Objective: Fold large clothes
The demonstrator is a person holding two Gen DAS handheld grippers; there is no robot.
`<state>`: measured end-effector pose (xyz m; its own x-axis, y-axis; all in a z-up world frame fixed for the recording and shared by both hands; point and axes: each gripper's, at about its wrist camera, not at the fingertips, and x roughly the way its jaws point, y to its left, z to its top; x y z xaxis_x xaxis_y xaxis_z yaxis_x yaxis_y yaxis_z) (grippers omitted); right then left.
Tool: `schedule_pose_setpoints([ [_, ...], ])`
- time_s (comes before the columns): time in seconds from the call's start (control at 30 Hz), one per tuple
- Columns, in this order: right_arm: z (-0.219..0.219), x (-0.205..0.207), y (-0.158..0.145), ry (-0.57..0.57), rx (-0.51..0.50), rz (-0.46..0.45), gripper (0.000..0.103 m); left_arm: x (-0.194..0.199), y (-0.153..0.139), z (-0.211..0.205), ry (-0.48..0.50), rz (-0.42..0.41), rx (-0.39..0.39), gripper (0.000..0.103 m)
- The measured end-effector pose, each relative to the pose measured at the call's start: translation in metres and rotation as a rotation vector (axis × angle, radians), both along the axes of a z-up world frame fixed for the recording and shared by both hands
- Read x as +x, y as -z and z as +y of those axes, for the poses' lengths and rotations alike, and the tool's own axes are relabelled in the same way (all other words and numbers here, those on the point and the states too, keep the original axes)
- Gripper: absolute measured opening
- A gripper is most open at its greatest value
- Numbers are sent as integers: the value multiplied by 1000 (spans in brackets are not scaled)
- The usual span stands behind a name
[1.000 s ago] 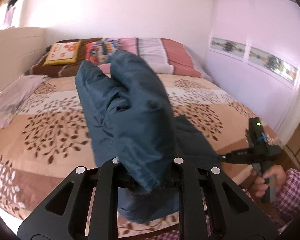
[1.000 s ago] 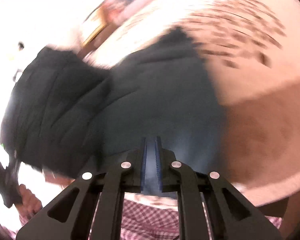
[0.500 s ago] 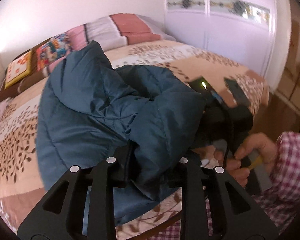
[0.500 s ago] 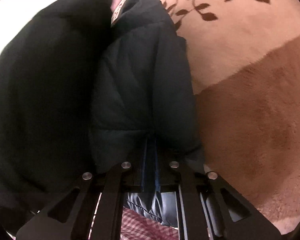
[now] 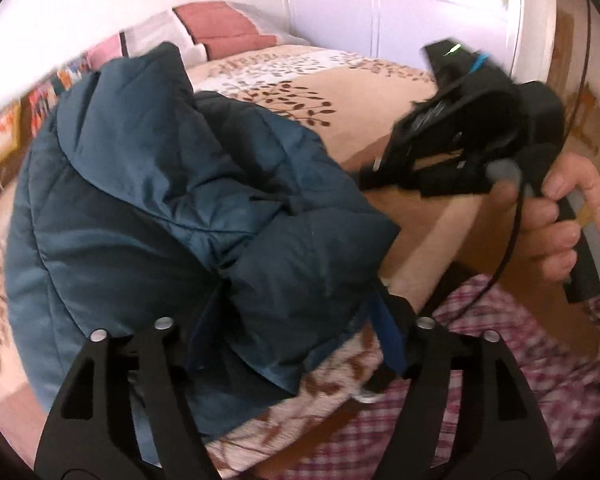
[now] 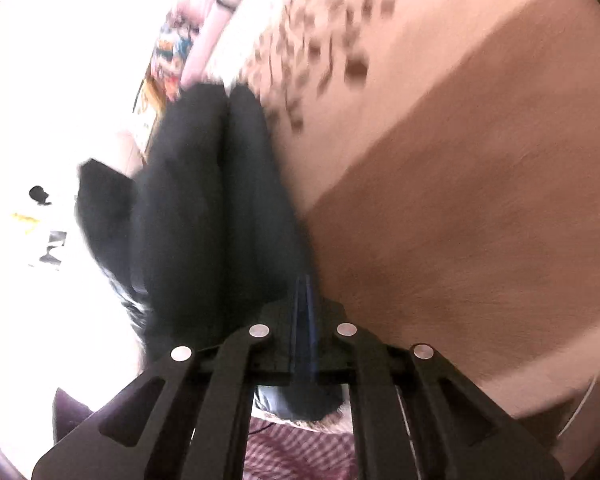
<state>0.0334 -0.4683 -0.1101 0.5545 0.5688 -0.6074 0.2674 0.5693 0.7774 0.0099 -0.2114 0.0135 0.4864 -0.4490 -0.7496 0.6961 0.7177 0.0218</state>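
Opened since earlier, left tool [image 5: 296,344] straddles jacket [image 5: 172,208] on bed [image 5: 364,96].

L gripper [image 5: 296,320] spread wide, R gripper [image 6: 306,312] closed.

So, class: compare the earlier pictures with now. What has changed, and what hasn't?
The left gripper has opened, its fingers now spread around the blue jacket they had pinched. The right gripper stays shut on the jacket, which still lies bunched on the bed.

The padded jacket [image 5: 172,200] lies bunched on the bed [image 5: 364,100] near its front edge, pillows [image 5: 220,28] behind, wardrobe [image 5: 400,8] right
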Motion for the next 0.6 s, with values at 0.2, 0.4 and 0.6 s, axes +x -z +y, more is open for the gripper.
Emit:
schedule_pose_setpoints([
  [0.2, 41, -22, -92, -125, -77, -230, 7, -2, -9, 17, 0, 144, -116, 71],
  [0.4, 112, -13, -94, -396, -139, -224, 7, -14, -26, 40, 84, 183, -146, 71],
  [0.6, 113, -9, -15, -350, -233, 2, 0, 1, -72, 84, -12, 101, -217, 71],
])
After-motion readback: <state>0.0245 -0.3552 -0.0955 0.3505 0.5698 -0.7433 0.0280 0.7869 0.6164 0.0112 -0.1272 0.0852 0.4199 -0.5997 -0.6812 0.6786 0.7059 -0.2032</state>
